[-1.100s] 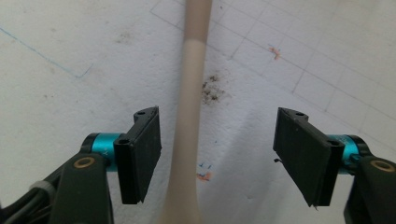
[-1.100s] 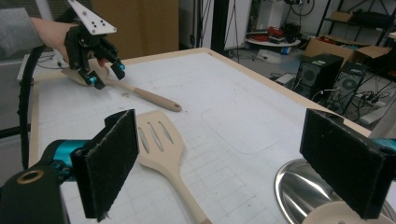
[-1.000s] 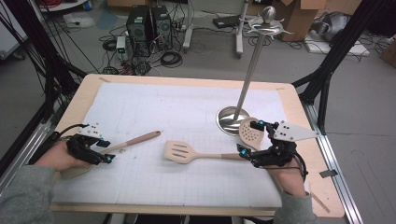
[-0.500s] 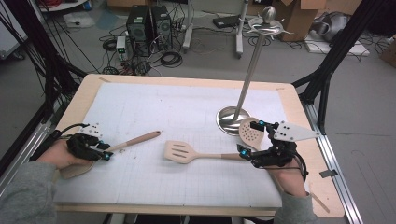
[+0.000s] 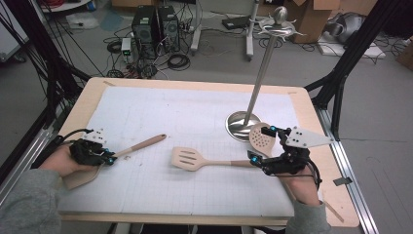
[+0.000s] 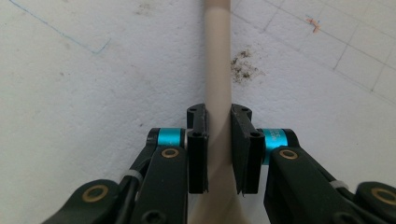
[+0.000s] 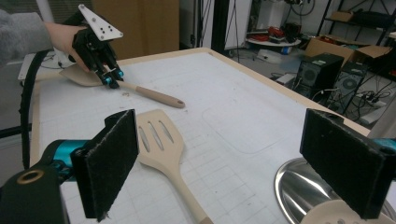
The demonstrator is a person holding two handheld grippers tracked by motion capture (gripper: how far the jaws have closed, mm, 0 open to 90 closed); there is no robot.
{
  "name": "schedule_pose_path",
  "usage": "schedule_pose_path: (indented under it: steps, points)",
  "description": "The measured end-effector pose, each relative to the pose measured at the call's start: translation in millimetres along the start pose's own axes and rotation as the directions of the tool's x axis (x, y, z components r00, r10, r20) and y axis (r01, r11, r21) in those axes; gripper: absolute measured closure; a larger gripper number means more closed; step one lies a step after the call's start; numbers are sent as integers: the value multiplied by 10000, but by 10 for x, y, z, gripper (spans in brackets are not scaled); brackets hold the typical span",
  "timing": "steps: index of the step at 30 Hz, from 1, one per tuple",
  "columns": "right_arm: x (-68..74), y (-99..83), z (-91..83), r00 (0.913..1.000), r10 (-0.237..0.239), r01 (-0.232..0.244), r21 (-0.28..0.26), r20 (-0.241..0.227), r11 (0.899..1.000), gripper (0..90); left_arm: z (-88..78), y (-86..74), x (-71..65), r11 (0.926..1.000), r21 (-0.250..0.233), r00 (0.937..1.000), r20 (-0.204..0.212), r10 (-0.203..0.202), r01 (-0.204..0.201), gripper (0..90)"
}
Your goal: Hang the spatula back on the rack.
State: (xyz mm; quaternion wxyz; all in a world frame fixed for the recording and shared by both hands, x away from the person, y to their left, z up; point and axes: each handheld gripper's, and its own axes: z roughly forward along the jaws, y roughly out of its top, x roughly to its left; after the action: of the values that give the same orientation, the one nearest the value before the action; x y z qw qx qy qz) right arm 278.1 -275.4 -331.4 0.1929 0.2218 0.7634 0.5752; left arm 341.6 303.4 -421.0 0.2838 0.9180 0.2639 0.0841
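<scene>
A wooden spoon lies at the left of the white mat, its bowl under the person's left hand. My left gripper has just been closing its jaws, and in the left gripper view both pads press on the spoon's handle. A slotted wooden spatula lies mid-table, its handle running under my right gripper. The right gripper's jaws stand wide open above the spatula, holding nothing. A perforated skimmer rests beside them.
A steel utensil stand with hooks on top rises from a round base just behind the right gripper. The mat covers a wood-rimmed table. Computers and cables sit on the floor beyond.
The left gripper's jaws have closed in on the spoon handle. Both hands, the spatula and the skimmer have stayed in place.
</scene>
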Motion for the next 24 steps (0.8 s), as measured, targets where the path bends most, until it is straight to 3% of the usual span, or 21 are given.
schedule_pose_path:
  steps: [8, 11, 18, 24]
  points:
    - [1, -1, 0, 10000, 66, -66, 27, 2, 10000, 107, -27, 2, -41, 9997, -21, 9994, -229, 252, -252, 777]
    - [-6, -2, -2, 10000, 41, -42, 43, 33, 10000, 107, -54, -13, -61, 9989, -445, 9996, -212, 162, -171, 777]
    - [-4, 0, -3, 10000, 20, -20, -14, 31, 10000, 107, -130, -17, -84, 9968, -768, 9994, -243, -244, 224, 776]
    - [-11, -1, -9, 10000, 79, -79, -30, 48, 10000, 107, -169, 87, -161, 9925, -1144, 9981, -407, -472, 422, 776]
